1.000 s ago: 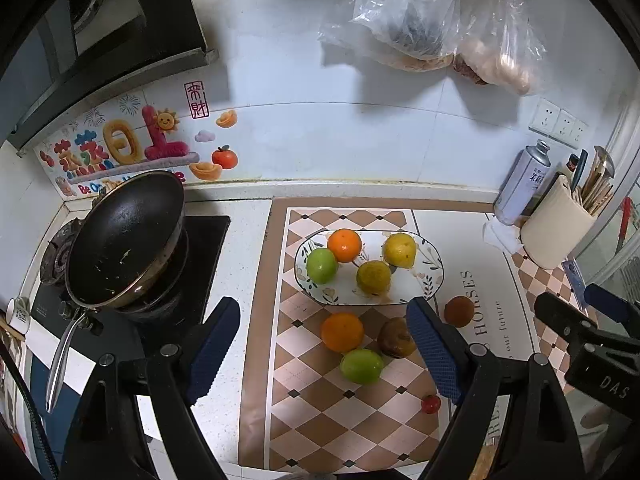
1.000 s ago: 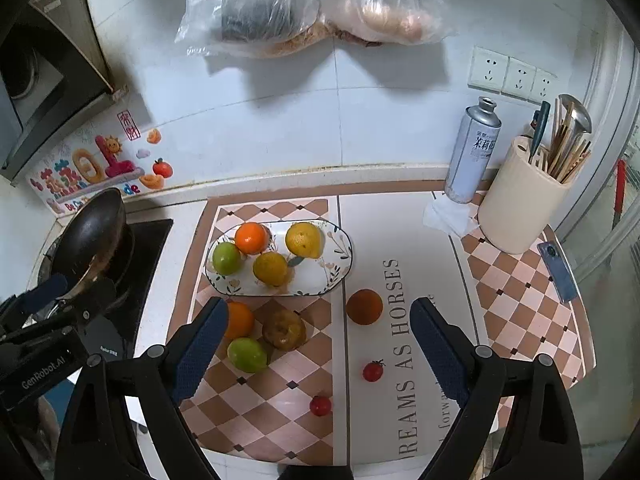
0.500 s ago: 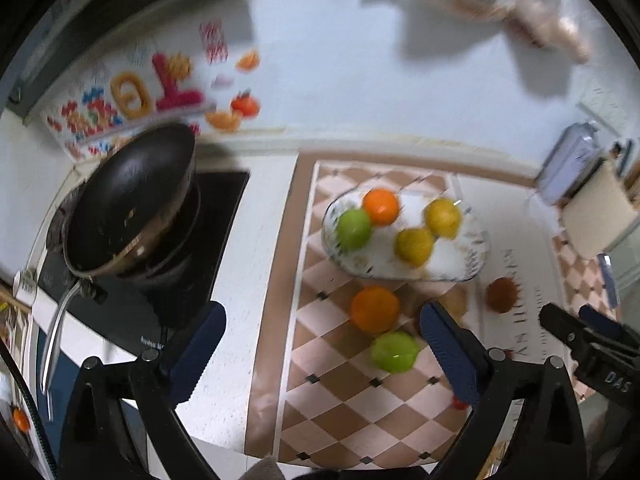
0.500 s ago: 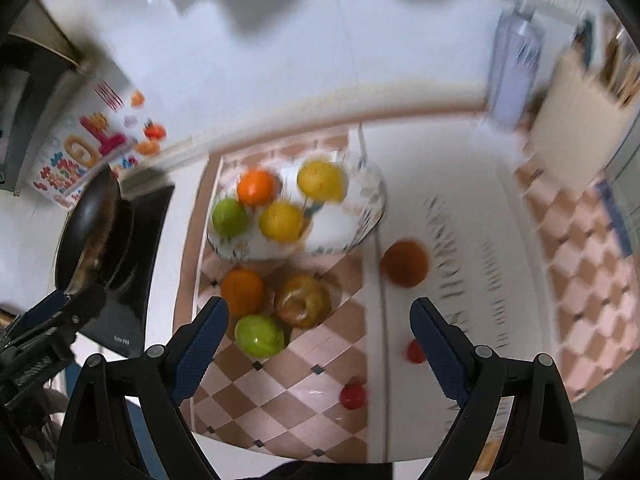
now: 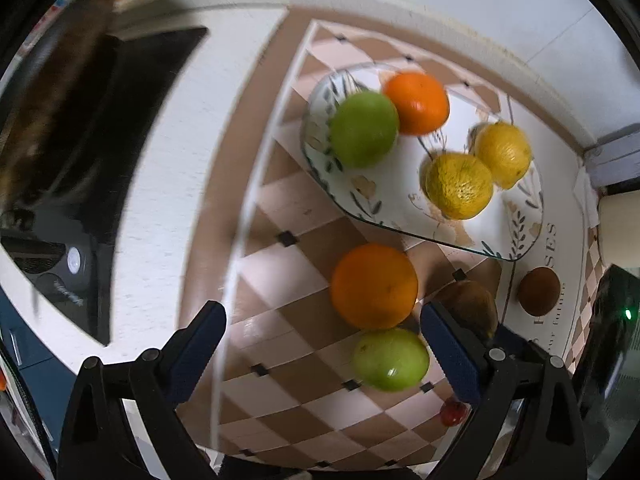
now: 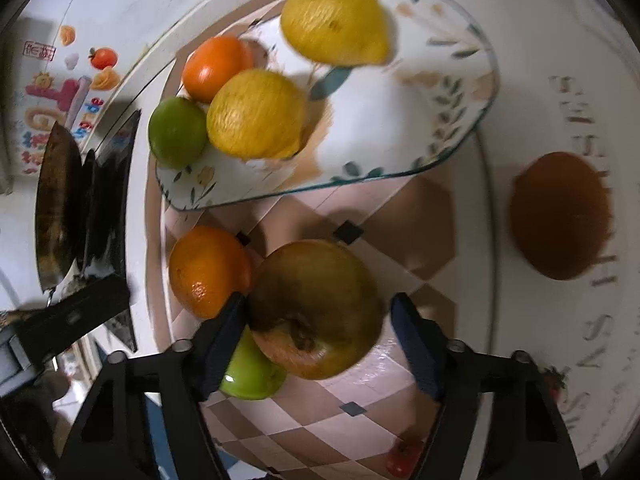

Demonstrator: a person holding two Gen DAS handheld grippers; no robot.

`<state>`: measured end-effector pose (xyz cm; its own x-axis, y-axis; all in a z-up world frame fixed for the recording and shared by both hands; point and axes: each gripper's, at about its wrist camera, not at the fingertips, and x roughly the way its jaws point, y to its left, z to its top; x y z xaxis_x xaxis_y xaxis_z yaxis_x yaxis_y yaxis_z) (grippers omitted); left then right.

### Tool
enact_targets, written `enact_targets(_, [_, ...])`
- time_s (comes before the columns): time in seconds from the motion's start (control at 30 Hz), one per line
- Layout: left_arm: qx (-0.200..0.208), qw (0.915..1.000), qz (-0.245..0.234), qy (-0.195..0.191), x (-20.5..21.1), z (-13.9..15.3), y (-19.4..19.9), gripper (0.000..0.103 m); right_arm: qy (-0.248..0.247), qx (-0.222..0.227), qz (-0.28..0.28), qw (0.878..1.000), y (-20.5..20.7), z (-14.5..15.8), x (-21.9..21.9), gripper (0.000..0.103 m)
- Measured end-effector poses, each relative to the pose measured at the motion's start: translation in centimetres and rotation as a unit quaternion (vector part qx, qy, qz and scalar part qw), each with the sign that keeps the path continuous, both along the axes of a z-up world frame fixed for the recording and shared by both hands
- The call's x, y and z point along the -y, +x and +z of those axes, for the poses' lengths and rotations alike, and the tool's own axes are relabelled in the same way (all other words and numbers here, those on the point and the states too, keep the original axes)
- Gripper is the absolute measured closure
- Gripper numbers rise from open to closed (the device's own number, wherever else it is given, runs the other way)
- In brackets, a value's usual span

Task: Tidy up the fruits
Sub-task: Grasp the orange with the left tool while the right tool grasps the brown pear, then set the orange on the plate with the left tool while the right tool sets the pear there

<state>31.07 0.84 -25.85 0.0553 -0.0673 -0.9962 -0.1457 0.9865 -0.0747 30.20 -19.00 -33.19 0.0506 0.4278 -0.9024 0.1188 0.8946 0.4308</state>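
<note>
Blue-padded left gripper spread wide, empty, above orange and green apple on checkered mat. Right gripper half open around brown pear, left pad touching; both dropped lower than 1 s ago

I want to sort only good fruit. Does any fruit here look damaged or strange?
Yes. The brownish apple between the open jaws of the right gripper has a dark, shrivelled patch around its stem, which looks like rot or bruising. It lies on the mat, touching the orange. The fruit on the plate looks sound.
</note>
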Motion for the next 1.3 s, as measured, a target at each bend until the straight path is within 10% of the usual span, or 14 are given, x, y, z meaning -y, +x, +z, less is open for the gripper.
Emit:
enact_targets(0.33, [-0.056, 0.9972, -0.048, -0.013, 3.3, -4.9, 1.6, 0.004, -0.023, -0.018, 0.002, 1.0, -1.9, 0.3, 4.0, 0.032])
enact_targets(0.47, [-0.053, 0.9957, -0.075, -0.004, 4.6, -5.8, 1.5, 0.04, -0.012, -0.023, -0.004, 1.0, -1.8, 0.1, 4.7, 0.031])
enact_targets(0.73, [-0.039, 0.9951, -0.089, 0.019, 4.8, -5.8, 0.6, 0.04, -0.021, -0.029, 0.005, 0.999, -1.5, -0.4, 4.5, 0.03])
enact_targets(1.3, [0.043, 0.9968, -0.062, -0.025, 3.2, 3.2, 1.5, 0.04, -0.022, 0.05, -0.016, 0.998, 2.8, 5.9, 5.4, 0.032])
